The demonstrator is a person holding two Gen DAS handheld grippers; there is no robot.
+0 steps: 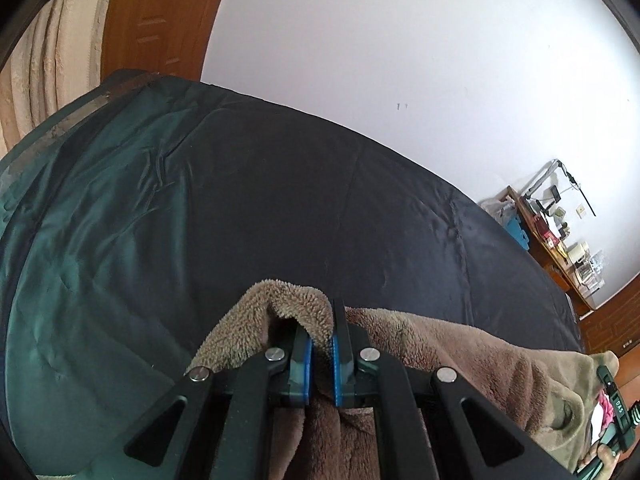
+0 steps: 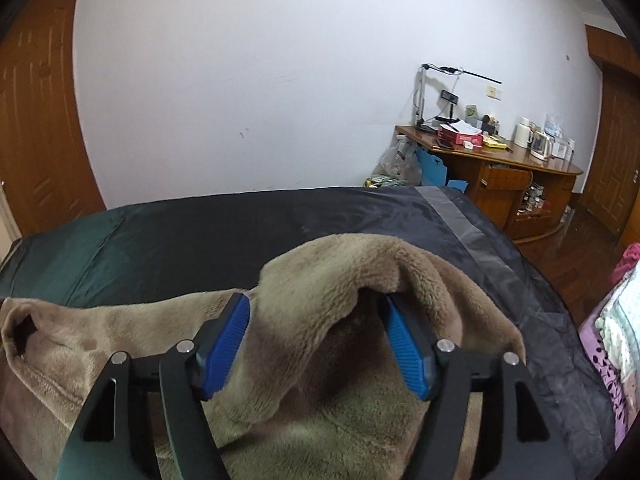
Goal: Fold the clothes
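Bedcover [image 1: 248, 208], dark and smooth, fills most of what I see, its far edge running under a white wall [image 1: 400, 40], with bare cover stretching far and left of my grippers. On its near part lies the brown fleece garment [image 2: 328, 400], one edge lifted into a ridge. To the far right stands a wooden bench [image 2: 500, 160] crowded with small items, well apart from the bed. My left gripper [image 1: 322, 354] has its jaws nearly together, pinching a raised fold of the fleece. My right gripper [image 2: 316, 344] has its jaws spread wide, a flap of fleece draped between and over them; I cannot tell whether they press it.
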